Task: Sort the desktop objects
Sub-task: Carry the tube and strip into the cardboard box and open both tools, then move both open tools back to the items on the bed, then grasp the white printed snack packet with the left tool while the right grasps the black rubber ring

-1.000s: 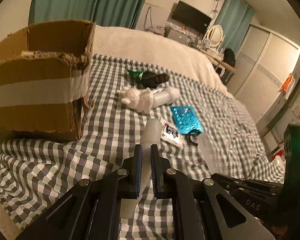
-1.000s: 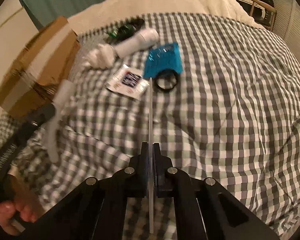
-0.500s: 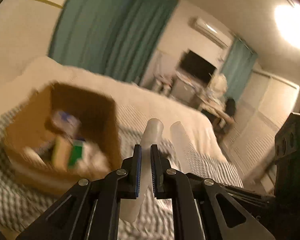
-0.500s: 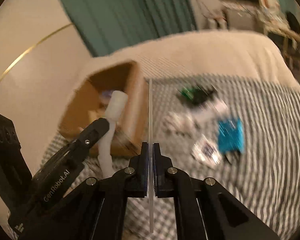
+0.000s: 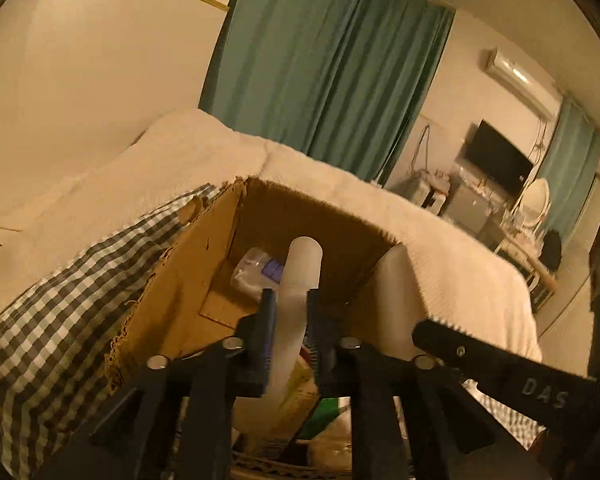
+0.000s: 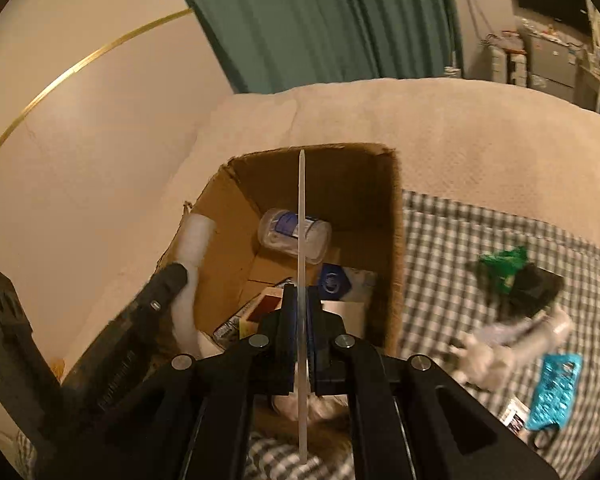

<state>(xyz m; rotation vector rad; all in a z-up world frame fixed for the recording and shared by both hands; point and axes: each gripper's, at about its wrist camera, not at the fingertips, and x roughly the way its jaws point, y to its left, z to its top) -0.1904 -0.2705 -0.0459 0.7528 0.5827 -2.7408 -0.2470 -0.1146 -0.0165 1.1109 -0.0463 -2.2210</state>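
Note:
My left gripper (image 5: 290, 300) is shut on a white foam tube (image 5: 300, 276) and holds it over the open cardboard box (image 5: 188, 280). It also shows in the right wrist view (image 6: 168, 284), with the tube (image 6: 194, 240) at the box's left wall. My right gripper (image 6: 301, 296) is shut on a thin clear flat strip (image 6: 301, 208), held edge-on above the box (image 6: 396, 240). The strip also shows in the left wrist view (image 5: 396, 292). Inside the box lie a clear jar (image 6: 284, 232) and several packets.
On the checked cloth (image 6: 440, 264) right of the box lie a green and black bundle (image 6: 512, 276), a white toy with a tube (image 6: 512, 344) and a blue packet (image 6: 556, 388). A wall and teal curtain stand behind the bed.
Both grippers have risen from the cloth and moved left over the open box, each still holding its object. The box interior has come into view.

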